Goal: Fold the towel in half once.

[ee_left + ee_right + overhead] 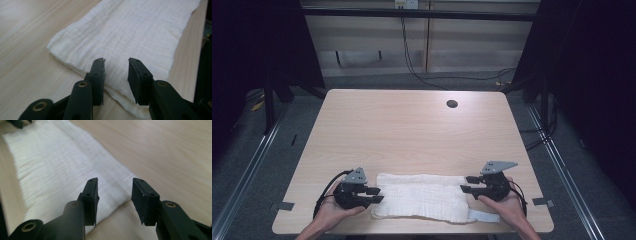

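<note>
A folded white cloth [422,196] lies flat along the front of the wooden table [412,130]. My left gripper [379,195] sits at the cloth's left end, held in a hand, its jaws apart. In the left gripper view the gripper [116,61] hovers over the cloth [130,32] near its folded edge, with nothing pinched. My right gripper [464,184] is at the cloth's right end, also open. In the right gripper view the gripper [115,180] stands above the corner of the cloth [55,162], the pads clear of the fabric.
A white strip [484,216] sticks out from the cloth's front right corner. A round cable hole [452,104] sits at the table's back. Grey tape marks [285,205] [543,202] lie near both front corners. Dark floor and rails surround the table.
</note>
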Motion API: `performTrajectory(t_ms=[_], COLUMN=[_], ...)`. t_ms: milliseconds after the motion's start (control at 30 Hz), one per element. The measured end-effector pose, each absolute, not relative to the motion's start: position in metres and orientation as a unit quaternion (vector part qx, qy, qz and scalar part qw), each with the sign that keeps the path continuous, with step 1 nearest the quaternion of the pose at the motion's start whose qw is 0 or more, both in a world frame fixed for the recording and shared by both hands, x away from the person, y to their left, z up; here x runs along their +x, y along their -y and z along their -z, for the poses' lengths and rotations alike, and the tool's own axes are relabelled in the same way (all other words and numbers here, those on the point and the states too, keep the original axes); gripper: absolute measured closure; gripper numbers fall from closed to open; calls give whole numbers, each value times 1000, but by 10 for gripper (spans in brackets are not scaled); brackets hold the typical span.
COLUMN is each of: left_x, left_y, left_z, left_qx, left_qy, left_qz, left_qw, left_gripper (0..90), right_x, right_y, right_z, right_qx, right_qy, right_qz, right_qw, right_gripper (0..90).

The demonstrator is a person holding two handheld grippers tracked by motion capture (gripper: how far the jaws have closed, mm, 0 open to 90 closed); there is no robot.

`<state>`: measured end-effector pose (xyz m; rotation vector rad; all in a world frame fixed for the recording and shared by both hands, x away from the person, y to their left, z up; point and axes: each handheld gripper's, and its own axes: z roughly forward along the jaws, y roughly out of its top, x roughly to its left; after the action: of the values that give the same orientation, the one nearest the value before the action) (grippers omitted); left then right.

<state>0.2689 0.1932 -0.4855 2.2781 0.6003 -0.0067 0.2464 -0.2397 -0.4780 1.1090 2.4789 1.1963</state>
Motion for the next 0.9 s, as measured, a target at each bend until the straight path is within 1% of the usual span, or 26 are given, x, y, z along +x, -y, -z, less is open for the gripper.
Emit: performTrajectory(t_ms=[167, 267, 300, 333, 367, 500, 567, 600, 700, 900], left_x=[266, 266, 266, 265, 265, 266, 267, 266, 262, 261], left_y=[-194, -197, -200, -202, -205, -212, -211, -209, -202, -184], left_z=[487, 489, 489, 489, 489, 492, 492, 493, 492, 492], left_qx=[895, 892, 891, 888, 887, 884, 887, 888, 887, 892], left_qy=[-235, -245, -249, -255, -257, -272, -266, -265, -263, -249], left_qz=[0, 5, 2, -2, -1, -1, 3, 3, -4, 2], left_qw=[378, 381, 380, 382, 383, 379, 376, 375, 379, 377], left_gripper=[622, 583, 573, 558, 545, 518, 525, 532, 552, 557], right_x=[274, 283, 284, 283, 282, 281, 281, 282, 285, 289], right_y=[233, 227, 227, 226, 225, 224, 223, 224, 228, 240], right_z=[488, 497, 498, 498, 498, 498, 498, 498, 498, 498], right_qx=[382, 385, 384, 382, 378, 367, 372, 373, 381, 397], right_qy=[-839, -843, -843, -845, -847, -852, -850, -851, -847, -841], right_qz=[-376, -362, -363, -363, -361, -361, -361, -359, -359, -353], right_qw=[94, 102, 98, 93, 97, 95, 89, 92, 92, 98], right_gripper=[538, 528, 531, 546, 561, 774, 842, 862, 873, 875])
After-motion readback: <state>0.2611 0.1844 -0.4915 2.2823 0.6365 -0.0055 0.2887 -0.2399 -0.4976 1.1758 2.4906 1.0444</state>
